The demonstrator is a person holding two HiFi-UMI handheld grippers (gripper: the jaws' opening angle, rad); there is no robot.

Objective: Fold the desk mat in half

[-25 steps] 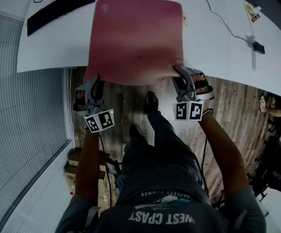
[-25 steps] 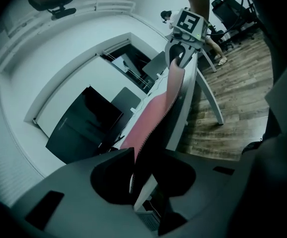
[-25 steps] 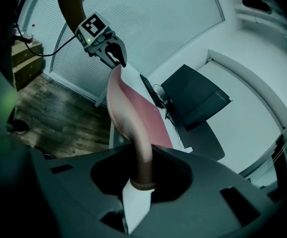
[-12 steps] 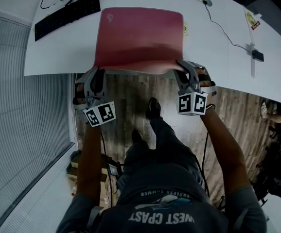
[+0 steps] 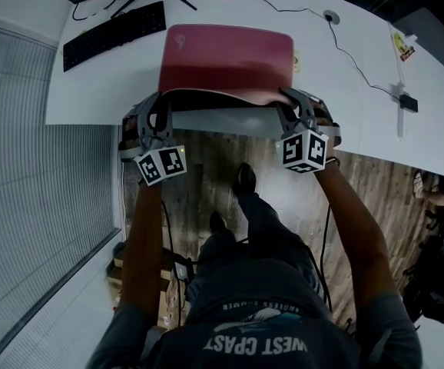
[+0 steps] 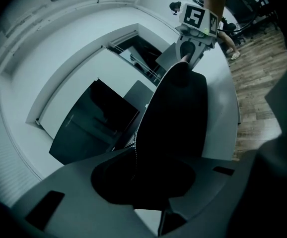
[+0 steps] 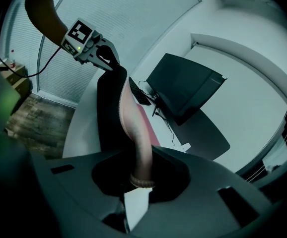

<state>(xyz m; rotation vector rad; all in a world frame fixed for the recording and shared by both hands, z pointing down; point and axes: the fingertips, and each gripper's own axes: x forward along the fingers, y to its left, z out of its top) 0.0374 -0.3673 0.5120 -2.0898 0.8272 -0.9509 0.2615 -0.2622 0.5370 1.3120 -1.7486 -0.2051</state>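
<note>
The red desk mat (image 5: pixel 226 52) lies on the white desk (image 5: pixel 99 91) with its near edge lifted off the surface. My left gripper (image 5: pixel 160 100) is shut on the mat's near left corner, my right gripper (image 5: pixel 291 98) on its near right corner. In the left gripper view the mat's black underside (image 6: pixel 176 113) runs from my left gripper (image 6: pixel 143 182) up to the right gripper (image 6: pixel 197 21). The right gripper view shows the mat's red face and stitched edge (image 7: pixel 136 133) pinched in the right gripper (image 7: pixel 141 182), with the left gripper (image 7: pixel 91 41) at the far corner.
A black keyboard (image 5: pixel 114 31) lies at the desk's far left beside a monitor stand. A cable (image 5: pixel 352 33) crosses the desk to a small black device (image 5: pixel 409 103). A dark monitor (image 7: pixel 183 88) stands behind the mat. Wooden floor and my legs are below.
Both grippers have carried the mat's near edge up and away from me, from past the desk's front edge to above it. The mat looks shorter and its near half is raised.
</note>
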